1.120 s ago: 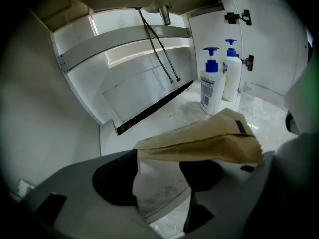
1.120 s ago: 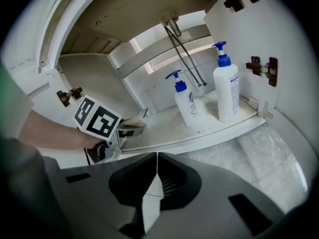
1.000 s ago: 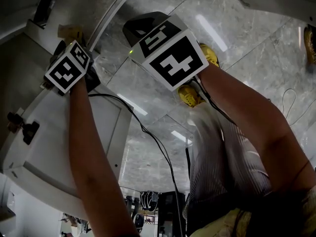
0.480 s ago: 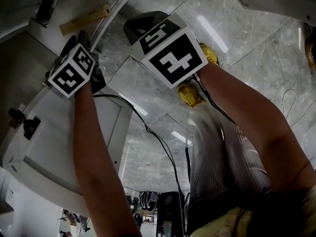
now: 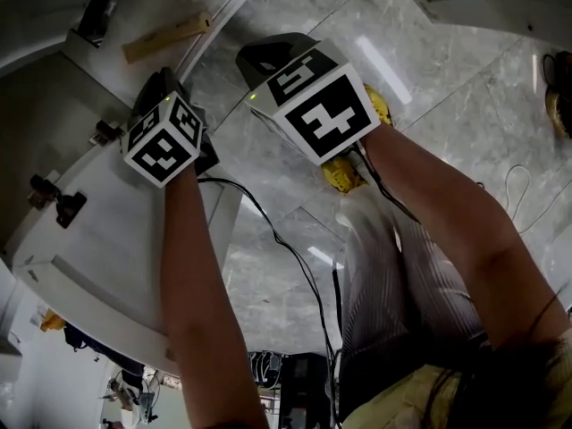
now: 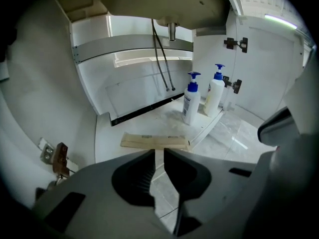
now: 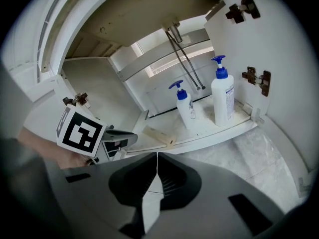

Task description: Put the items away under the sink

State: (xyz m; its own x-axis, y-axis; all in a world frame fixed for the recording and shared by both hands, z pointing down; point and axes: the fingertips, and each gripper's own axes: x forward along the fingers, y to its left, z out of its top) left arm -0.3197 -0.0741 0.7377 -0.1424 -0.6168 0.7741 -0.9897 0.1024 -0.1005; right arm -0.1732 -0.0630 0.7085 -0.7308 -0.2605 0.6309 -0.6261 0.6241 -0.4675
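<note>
Since the flat tan packet (image 6: 154, 141) lay on the white cabinet floor (image 6: 144, 121), my empty left gripper (image 6: 159, 152) had just been closing to a slit; my right gripper (image 7: 157, 156) was shut, empty.

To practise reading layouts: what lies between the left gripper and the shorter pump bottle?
A flat tan packet on the cabinet floor, shown in the left gripper view.

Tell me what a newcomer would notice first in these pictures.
Two white, blue-topped pump bottles, the left bottle and the right bottle, stand side by side on the cabinet floor under the sink, toward its right. A flat tan packet lies alone near the front edge, left of them.
</note>
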